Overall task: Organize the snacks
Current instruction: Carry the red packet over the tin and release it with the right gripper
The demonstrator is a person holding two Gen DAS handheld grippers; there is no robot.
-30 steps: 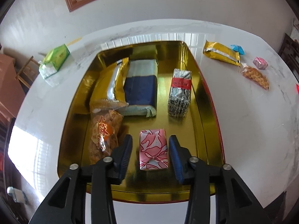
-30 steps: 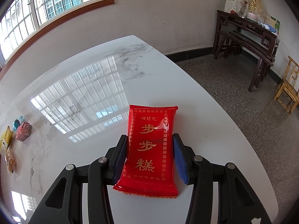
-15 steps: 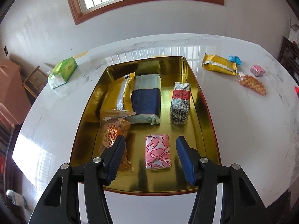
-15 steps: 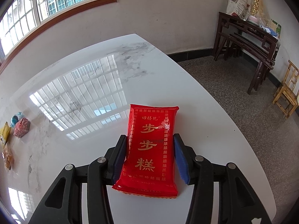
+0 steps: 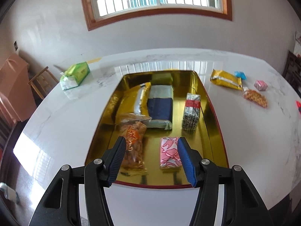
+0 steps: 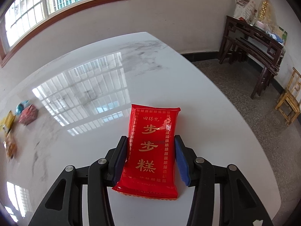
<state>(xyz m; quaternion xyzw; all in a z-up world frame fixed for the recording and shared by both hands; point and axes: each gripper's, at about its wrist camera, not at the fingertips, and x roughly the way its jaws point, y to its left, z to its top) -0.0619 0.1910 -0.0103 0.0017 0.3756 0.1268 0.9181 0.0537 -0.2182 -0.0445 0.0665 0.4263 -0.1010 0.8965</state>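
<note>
My left gripper stands open over the near end of the gold tray, pads touching nothing. The pink patterned packet lies flat in the tray under the gap, next to the right finger. Beside it is an orange twist-snack bag. Further back lie a gold packet, a blue-and-grey packet and a silver packet with a red band. My right gripper is closing its jaws on the red snack packet, with both pads against its long sides.
Right of the tray on the white marble table lie a gold packet, a small blue sweet, a small pink packet and an orange snack bag. A green tissue pack sits far left. The table's edge drops to floor beside the red packet.
The left gripper's jaws have spread and drawn back and up from the pink packet, which stays in the tray. The right gripper has shifted over the table with the red packet between its pads.
</note>
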